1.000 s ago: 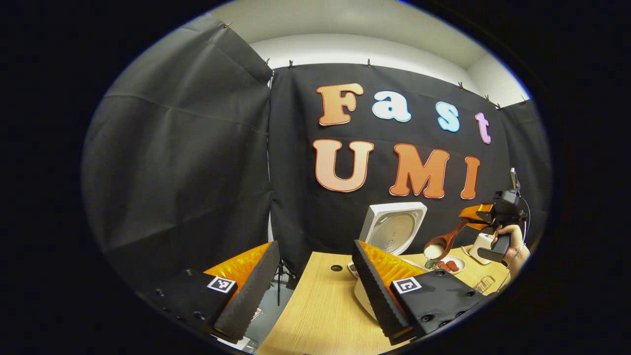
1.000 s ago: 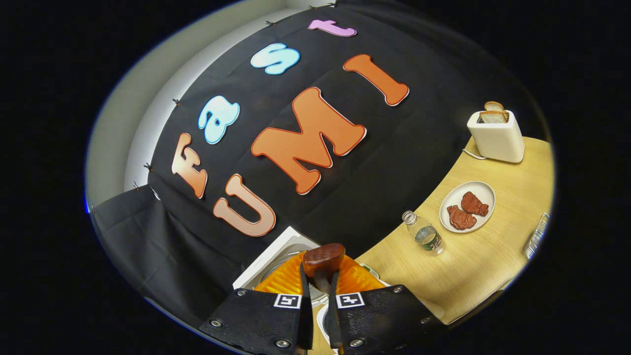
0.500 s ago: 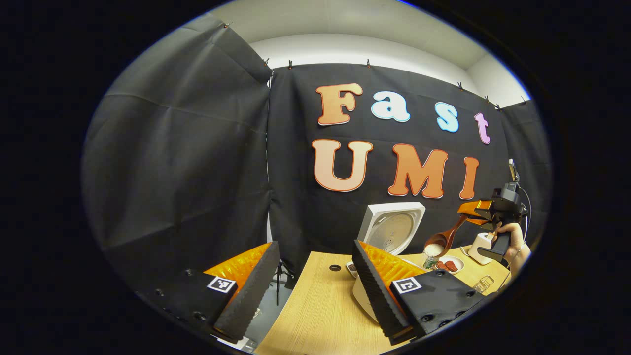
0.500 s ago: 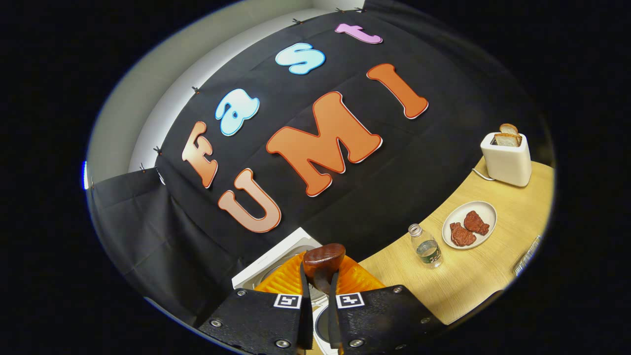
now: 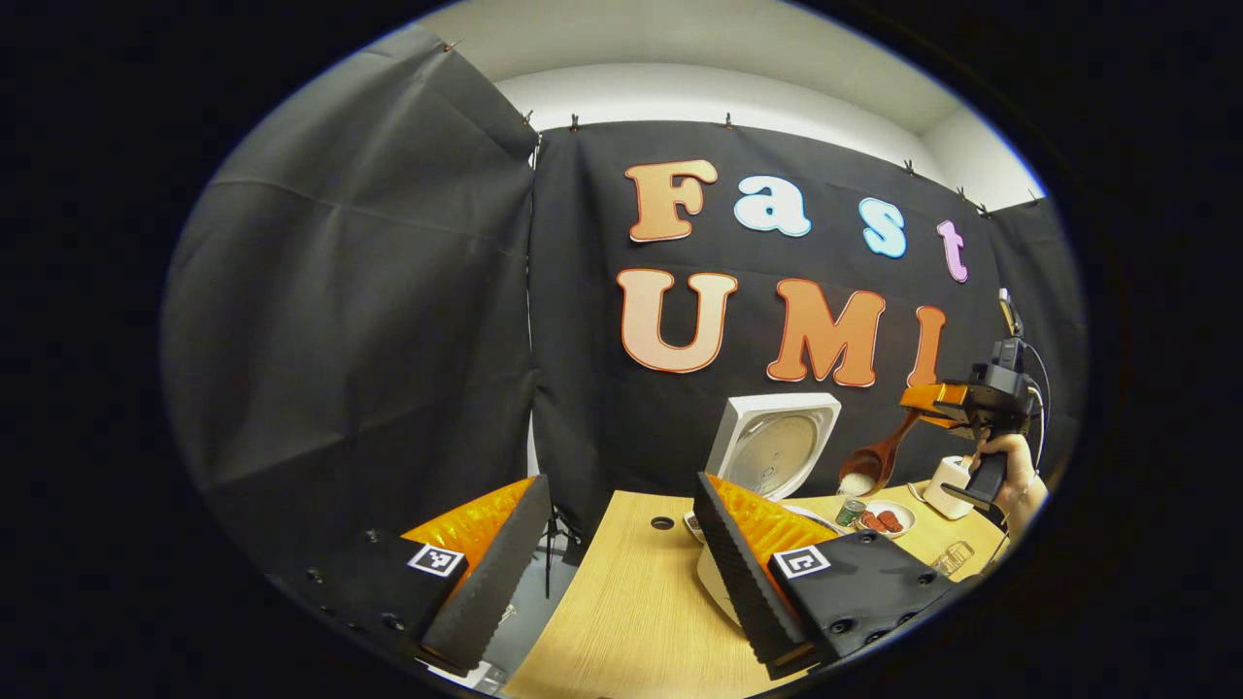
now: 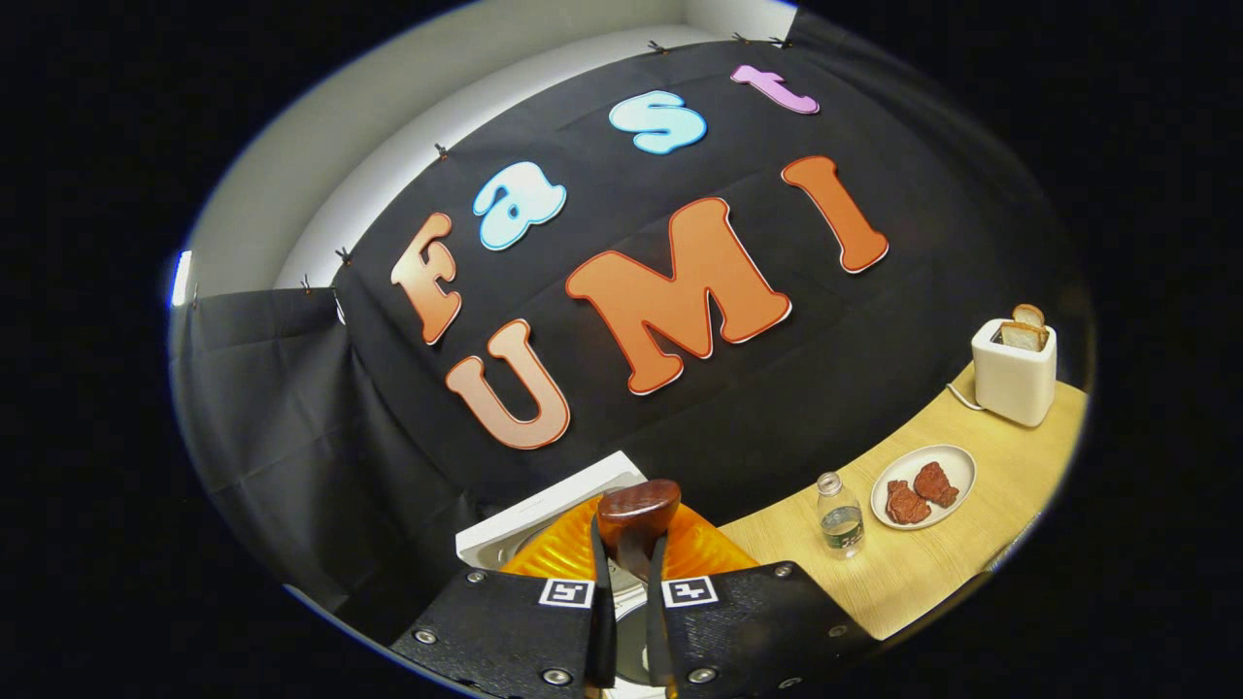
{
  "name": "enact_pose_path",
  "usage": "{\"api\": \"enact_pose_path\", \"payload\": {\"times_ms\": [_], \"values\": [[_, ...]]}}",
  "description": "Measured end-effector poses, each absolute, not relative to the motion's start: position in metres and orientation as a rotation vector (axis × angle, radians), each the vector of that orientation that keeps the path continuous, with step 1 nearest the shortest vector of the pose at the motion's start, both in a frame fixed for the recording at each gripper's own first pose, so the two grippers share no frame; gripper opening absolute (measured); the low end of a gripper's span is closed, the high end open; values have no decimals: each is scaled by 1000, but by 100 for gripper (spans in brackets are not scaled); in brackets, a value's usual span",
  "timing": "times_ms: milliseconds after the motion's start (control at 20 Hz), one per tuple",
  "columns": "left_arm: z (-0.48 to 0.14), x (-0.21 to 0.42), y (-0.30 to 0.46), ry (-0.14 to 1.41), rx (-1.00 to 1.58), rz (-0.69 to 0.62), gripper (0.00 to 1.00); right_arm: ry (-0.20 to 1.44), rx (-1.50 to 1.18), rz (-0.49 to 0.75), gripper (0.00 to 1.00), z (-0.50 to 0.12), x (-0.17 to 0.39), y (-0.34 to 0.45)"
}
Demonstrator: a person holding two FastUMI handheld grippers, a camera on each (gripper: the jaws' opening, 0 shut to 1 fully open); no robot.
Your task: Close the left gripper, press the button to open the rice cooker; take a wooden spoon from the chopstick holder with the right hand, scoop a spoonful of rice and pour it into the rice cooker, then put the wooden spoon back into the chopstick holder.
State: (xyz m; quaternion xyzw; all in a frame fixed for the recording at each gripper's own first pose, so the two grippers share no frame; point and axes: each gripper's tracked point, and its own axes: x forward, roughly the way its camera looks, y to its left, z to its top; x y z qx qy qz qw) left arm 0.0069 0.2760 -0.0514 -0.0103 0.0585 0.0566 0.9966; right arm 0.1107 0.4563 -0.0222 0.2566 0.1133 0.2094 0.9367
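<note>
The white rice cooker stands on the table with its lid (image 5: pixel 772 445) up; its body (image 5: pixel 712 590) is partly behind my left gripper's finger. My left gripper (image 5: pixel 617 573) is open and holds nothing, low over the table's left end. Far right in the left gripper view, a hand holds my right gripper (image 5: pixel 923 413), shut on the handle of the wooden spoon (image 5: pixel 877 464). The spoon's bowl carries white rice (image 5: pixel 855 482) just right of the lid. In the right gripper view, my right gripper (image 6: pixel 629 546) grips the spoon (image 6: pixel 638 507) above the cooker lid (image 6: pixel 549 507).
On the wooden table (image 6: pixel 932 573) stand a small water bottle (image 6: pixel 840 519), a plate (image 6: pixel 957 464) with two reddish pieces and a white toaster (image 6: pixel 1015 377) with bread. A glass item (image 5: pixel 957 556) sits near the table's right edge. A round hole (image 5: pixel 662 523) marks the tabletop.
My right gripper has risen a little with the spoon, which now hangs steeper beside the lid, and its view has rolled. The left gripper has barely moved.
</note>
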Motion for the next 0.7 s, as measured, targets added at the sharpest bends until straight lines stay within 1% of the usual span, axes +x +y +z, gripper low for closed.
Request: {"api": "enact_pose_path", "payload": {"times_ms": [50,200,250,300,700], "values": [[-52,7,276,116,-22,114,100,227,516,433,11,-22,109,458],[-53,4,278,115,-20,116,100,220,494,453,11,-17,107,464],[-53,3,279,116,-21,116,100,218,486,459,16,-17,106,465],[-53,2,278,116,-21,115,100,214,475,465,11,-15,105,467],[-56,0,278,122,-30,121,100,182,343,527,11,-17,99,480]]}}
